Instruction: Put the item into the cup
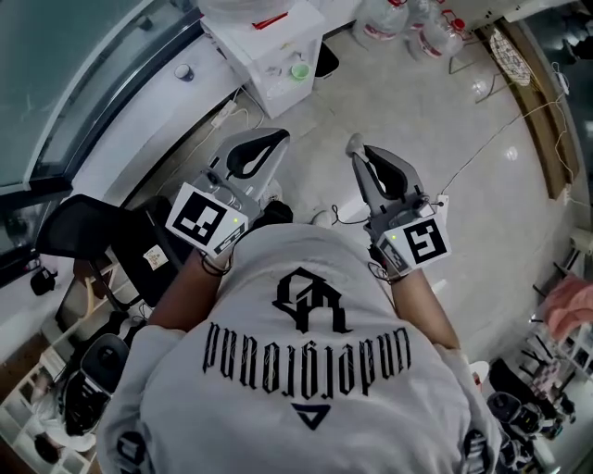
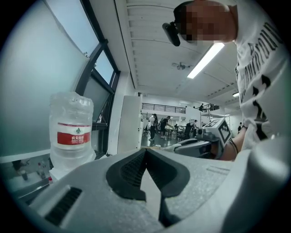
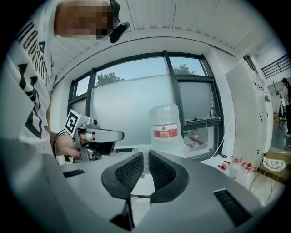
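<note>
I hold both grippers level in front of my body, above a pale tiled floor. My left gripper (image 1: 271, 137) (image 2: 145, 151) has its dark pads meeting at the tips, with nothing between them. My right gripper (image 1: 356, 148) (image 3: 145, 160) has its jaws nearly together, and a small pale item (image 1: 355, 143) shows at their tip. What the item is I cannot make out. A small green cup (image 1: 298, 69) stands on a white cabinet (image 1: 269, 42) ahead of both grippers. In the left gripper view the right gripper appears at the right, and the left gripper shows at the left of the right gripper view.
A large water bottle with a red label (image 2: 71, 134) (image 3: 166, 129) stands by the window. Several more bottles (image 1: 408, 23) sit on the floor at the far right. A black chair (image 1: 88, 227) and shelves with shoes (image 1: 56, 407) are on my left. Cables (image 1: 500, 139) run across the floor.
</note>
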